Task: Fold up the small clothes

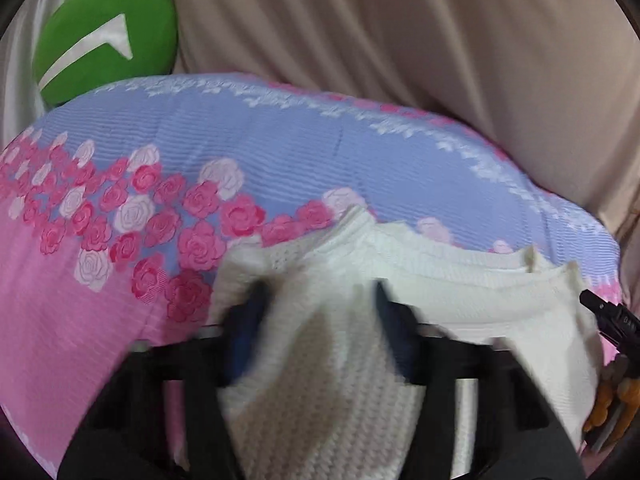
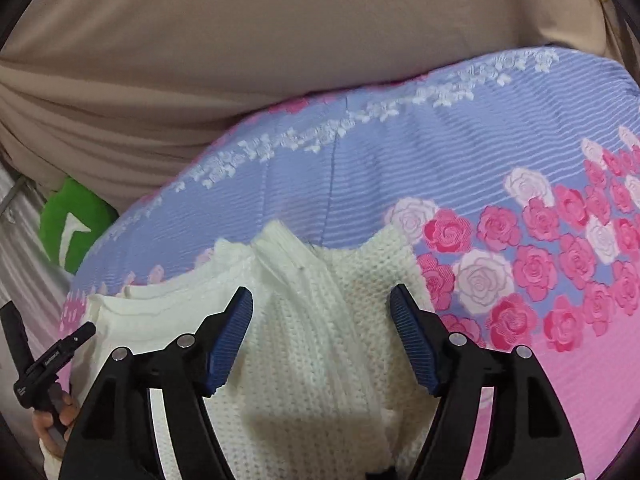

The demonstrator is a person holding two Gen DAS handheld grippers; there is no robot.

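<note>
A small white knitted garment (image 1: 440,280) lies on a pink and blue rose-patterned sheet (image 1: 280,152). My left gripper (image 1: 316,312) is over its left part, jaws apart with knit fabric bunched between the blurred blue pads. In the right wrist view the same garment (image 2: 304,320) lies under my right gripper (image 2: 320,324), whose blue-padded jaws stand wide apart above the ribbed knit, holding nothing. The left gripper's black tip (image 2: 60,356) shows at the far left there. The right gripper's tip (image 1: 608,316) shows at the right edge of the left wrist view.
A green cushion with a white arrow mark (image 1: 104,40) sits at the back left, also in the right wrist view (image 2: 76,220). Beige draped fabric (image 1: 400,40) rises behind the sheet. The sheet's rose band (image 2: 540,260) runs to the right.
</note>
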